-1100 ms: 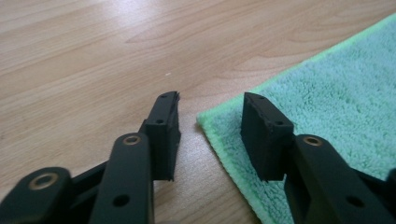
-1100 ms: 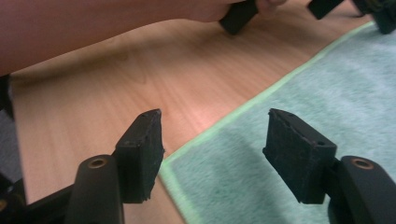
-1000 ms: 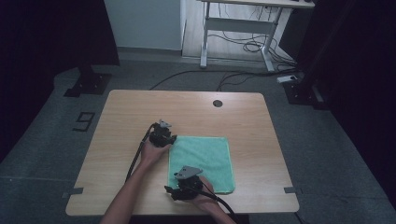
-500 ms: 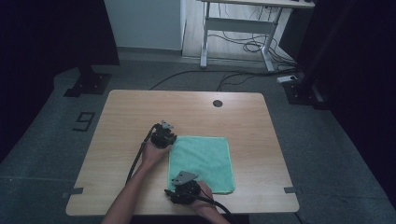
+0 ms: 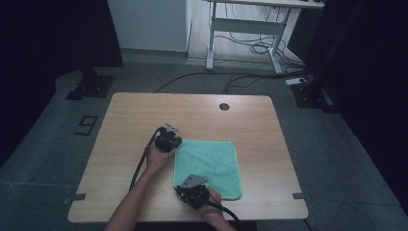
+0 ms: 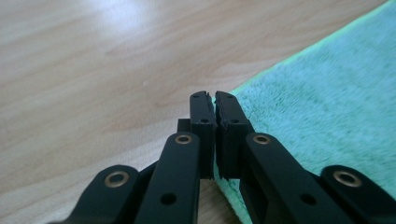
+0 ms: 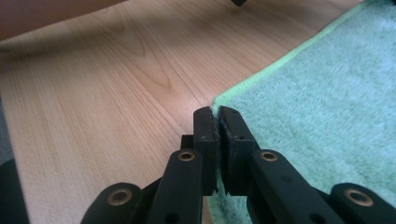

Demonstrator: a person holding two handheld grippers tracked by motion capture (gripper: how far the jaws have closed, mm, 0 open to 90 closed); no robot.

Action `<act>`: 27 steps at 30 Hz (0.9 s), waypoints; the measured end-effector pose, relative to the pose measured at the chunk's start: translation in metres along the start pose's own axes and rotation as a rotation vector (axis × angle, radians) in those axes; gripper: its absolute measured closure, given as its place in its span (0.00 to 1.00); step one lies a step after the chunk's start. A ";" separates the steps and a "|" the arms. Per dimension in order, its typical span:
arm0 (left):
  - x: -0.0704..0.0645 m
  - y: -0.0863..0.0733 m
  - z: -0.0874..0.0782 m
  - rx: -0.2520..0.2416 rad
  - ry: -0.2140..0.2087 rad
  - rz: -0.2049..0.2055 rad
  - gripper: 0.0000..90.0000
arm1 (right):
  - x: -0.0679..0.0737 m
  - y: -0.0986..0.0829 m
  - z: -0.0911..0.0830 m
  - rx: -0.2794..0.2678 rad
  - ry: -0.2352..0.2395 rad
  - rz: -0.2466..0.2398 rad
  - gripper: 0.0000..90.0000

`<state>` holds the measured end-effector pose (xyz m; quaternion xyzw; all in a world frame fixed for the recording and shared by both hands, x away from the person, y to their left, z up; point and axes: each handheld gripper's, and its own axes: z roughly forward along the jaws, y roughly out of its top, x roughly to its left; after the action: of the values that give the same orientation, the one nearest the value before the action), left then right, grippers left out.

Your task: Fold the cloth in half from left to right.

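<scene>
A green cloth lies flat on the wooden table, right of centre toward the front. My left gripper sits at the cloth's far-left corner. In the left gripper view its jaws are pressed together on the cloth's edge. At the near-left corner, my right gripper is low on the table. The right gripper view has its jaws closed with the cloth's corner pinched between them.
A small dark round hole marks the table's far middle. A forearm crosses the top left of the right gripper view. Bare wood lies left of the cloth and behind it. Beyond the table stand a white desk frame and floor cables.
My right gripper has shifted a little toward the table's front edge at the cloth's near-left corner. The left gripper has stayed at the far-left corner.
</scene>
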<state>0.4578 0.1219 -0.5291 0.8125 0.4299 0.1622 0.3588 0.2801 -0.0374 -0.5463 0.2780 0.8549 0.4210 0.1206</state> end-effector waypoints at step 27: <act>-0.003 0.041 -0.054 -0.080 -0.017 0.010 0.96 | 0.010 0.026 -0.018 -0.181 -0.019 0.056 0.95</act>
<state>0.4489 0.1281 -0.4627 0.8009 0.4160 0.1739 0.3940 0.2735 -0.0301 -0.5145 0.2939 0.8041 0.4971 0.1413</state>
